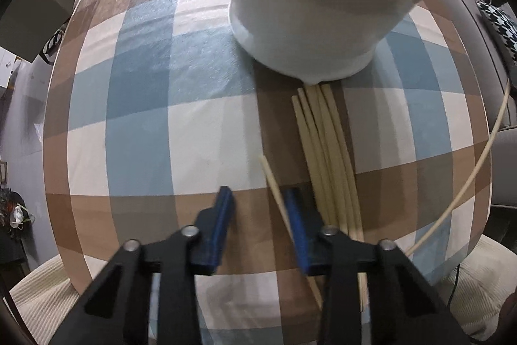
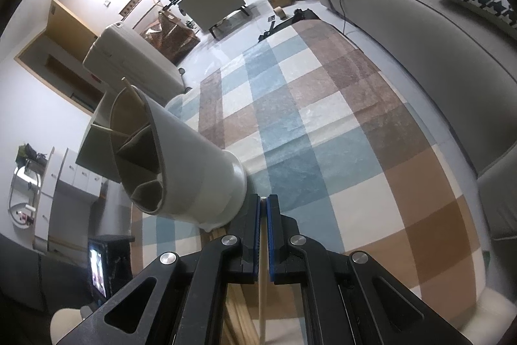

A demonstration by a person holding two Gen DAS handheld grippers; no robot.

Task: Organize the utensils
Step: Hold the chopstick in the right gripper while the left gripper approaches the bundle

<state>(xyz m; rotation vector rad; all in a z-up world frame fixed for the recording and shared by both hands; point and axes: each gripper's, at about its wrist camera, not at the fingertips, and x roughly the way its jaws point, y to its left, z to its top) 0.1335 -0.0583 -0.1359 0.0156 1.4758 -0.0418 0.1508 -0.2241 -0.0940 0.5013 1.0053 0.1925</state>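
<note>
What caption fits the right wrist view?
Right gripper shut on a chopstick beside the white holder.

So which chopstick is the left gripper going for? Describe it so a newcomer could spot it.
Start at the white utensil holder on the checked cloth. A bundle of chopsticks lies fanned below its base. The single chopstick lies apart, left of the bundle, slanting between the left gripper's blue pads.
</note>
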